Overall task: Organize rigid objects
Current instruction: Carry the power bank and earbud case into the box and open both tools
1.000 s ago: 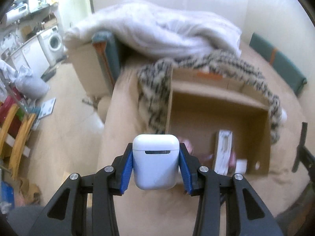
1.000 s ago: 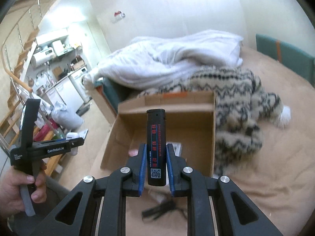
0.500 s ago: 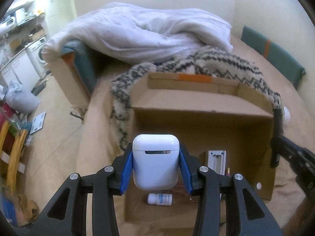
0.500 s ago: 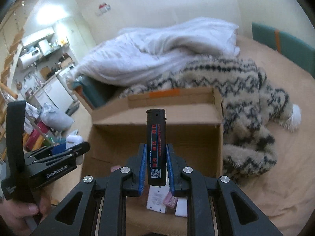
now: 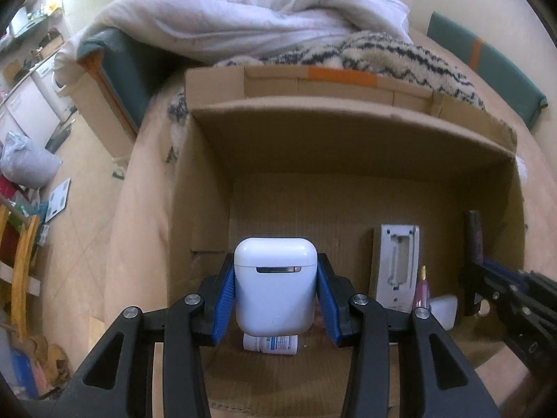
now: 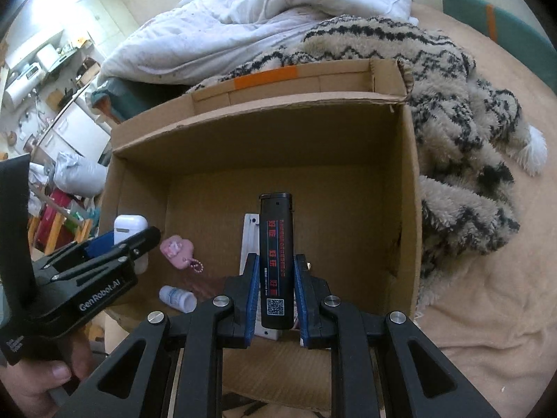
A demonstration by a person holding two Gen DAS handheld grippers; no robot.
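My left gripper [image 5: 275, 299] is shut on a white earbuds case [image 5: 274, 285] and holds it over the near left part of an open cardboard box [image 5: 348, 132]. My right gripper [image 6: 276, 289] is shut on a black lighter [image 6: 276, 257] with red print, held upright over the box [image 6: 261, 129]. Inside lie a white flat device [image 5: 397, 261], a small white bottle [image 5: 269, 343], a pink pen [image 5: 422, 289] and a pink charm [image 6: 177, 248]. The left gripper and the case [image 6: 129, 224] show at the left of the right wrist view.
The box sits on a beige bed. A patterned fleece blanket [image 6: 463, 160] lies to its right and behind it, with a white duvet [image 5: 243, 10] beyond. The floor and kitchen clutter [image 5: 31, 188] are to the left. Green cushions [image 5: 487, 69] line the far right.
Both grippers have moved forward and down over the box, each still shut on its object. The box interior now fills both views.
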